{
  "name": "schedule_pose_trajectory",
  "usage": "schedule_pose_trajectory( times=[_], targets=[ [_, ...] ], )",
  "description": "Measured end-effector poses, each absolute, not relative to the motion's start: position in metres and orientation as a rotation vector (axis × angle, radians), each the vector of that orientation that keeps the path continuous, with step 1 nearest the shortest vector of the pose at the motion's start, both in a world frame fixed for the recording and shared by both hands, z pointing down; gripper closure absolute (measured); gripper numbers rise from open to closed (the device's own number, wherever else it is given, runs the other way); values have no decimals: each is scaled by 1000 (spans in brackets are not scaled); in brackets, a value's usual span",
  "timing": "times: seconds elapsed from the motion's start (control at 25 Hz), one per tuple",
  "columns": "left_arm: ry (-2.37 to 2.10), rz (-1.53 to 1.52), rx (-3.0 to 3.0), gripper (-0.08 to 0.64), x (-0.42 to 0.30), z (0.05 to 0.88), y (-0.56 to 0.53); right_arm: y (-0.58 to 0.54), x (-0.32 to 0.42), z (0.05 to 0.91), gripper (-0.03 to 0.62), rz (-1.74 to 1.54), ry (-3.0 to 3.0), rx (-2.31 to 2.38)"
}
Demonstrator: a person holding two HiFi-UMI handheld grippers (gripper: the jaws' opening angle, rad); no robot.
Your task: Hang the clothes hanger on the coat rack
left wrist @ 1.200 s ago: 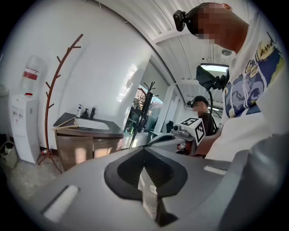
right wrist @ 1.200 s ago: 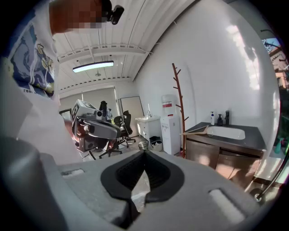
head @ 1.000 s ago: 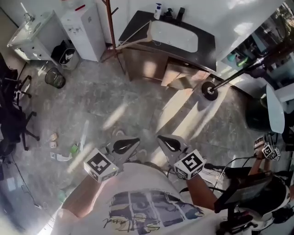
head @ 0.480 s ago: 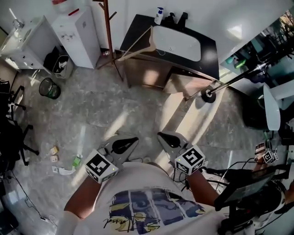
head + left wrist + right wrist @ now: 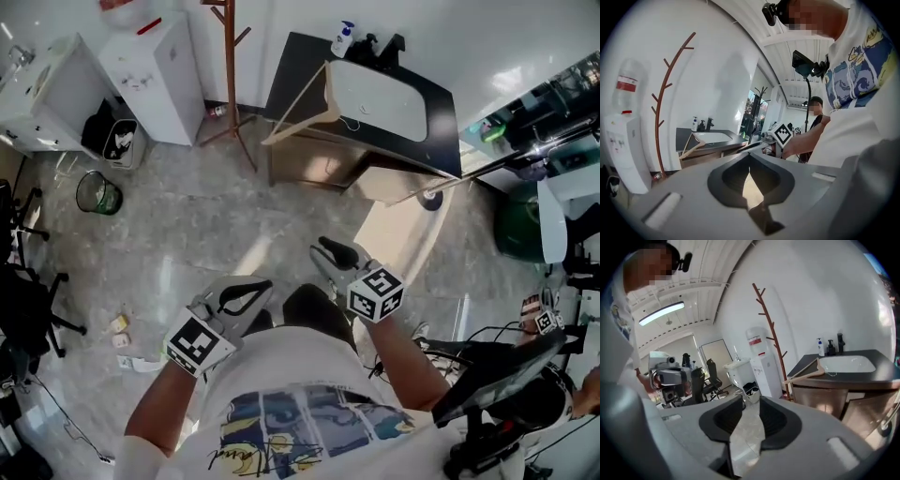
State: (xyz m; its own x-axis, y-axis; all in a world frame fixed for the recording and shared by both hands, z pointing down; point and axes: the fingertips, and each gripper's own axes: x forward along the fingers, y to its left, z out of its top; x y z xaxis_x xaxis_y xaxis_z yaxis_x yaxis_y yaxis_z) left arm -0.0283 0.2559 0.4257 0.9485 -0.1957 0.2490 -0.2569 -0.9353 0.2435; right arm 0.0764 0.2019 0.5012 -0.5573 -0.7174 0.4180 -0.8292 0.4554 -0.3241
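Hanger (image 5: 296,101), leaning at the left edge of the surface (image 5: 298,58), draws nearer; right gripper (image 5: 322,245) has just parted its empty jaws to grasp; left gripper (image 5: 265,285) has its jaws together.

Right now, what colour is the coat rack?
The coat rack is reddish brown, clearest in the right gripper view.

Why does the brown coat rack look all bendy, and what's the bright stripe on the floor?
Left gripper view: the wide lens bows the tall brown wooden coat rack; head view: it looks nearly straight, and a bright light patch glares across the grey stone floor.
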Motion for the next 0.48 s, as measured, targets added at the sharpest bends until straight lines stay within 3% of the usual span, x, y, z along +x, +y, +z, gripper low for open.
schedule_pose_trajectory(
  times=[0.48],
  targets=[
    [-412,330,2759,554,3,418,136,10,111,586,424,1377,-2460,1504]
  ],
)
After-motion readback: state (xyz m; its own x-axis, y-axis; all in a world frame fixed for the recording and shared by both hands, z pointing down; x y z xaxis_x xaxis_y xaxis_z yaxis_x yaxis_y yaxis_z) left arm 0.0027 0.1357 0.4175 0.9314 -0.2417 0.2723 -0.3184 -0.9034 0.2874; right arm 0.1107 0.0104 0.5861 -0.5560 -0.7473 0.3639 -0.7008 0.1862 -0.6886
